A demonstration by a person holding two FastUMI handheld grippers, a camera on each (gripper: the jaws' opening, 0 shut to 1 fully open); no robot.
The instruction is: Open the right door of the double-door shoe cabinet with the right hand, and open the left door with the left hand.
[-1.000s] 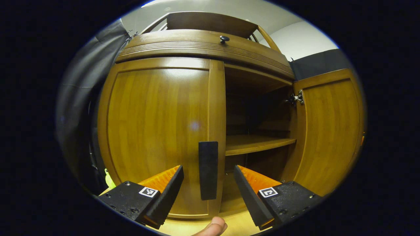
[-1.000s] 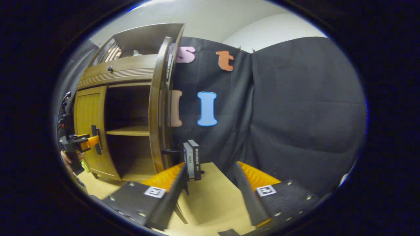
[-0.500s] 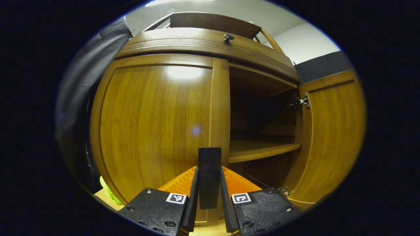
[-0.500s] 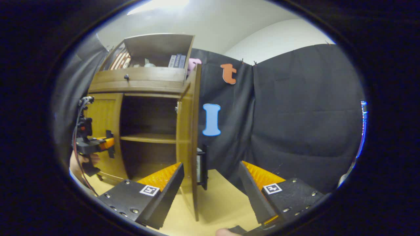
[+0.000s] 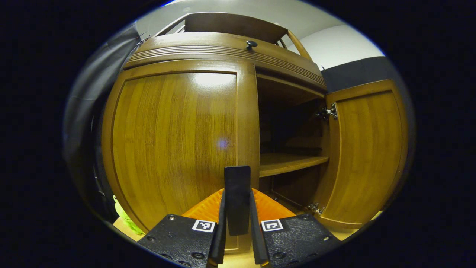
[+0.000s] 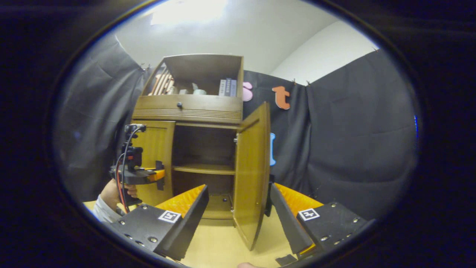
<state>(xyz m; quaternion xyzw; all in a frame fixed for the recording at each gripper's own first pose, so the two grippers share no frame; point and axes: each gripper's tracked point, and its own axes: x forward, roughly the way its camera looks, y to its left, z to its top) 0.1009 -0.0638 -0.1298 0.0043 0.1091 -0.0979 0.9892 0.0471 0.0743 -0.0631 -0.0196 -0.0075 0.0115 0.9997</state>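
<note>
At the front of the shoe cabinet [image 6: 189, 111], which stands on the counter [image 6: 219, 247], the left tool [image 5: 237, 223] is closed on the handle [image 5: 237, 199] of the left door [image 5: 174, 149], with one finger pressing each side of the upright bar. This grip sits at the door's free edge, opposite its hinges, which should give the best leverage for swinging the panel outward. The left door lies flush with the cabinet frame and is not yet opened. The right door [image 6: 253, 171] stands swung well out from the frame, exposing the inner shelf [image 5: 290, 163] and a hinge [image 5: 329, 111] on its inside face. The right tool [image 6: 238, 219] hangs in front of the cabinet, apart from the right door, with its jaws spread wide and nothing between them; its part of the task appears complete. In the right gripper view, the left tool [image 6: 156, 175] shows at the left door's handle, held by a hand [image 6: 115, 193]. By judgement, the next step is a steady pull along the door's arc. Pulling off that arc could let the bar slip from the fingers.
</note>
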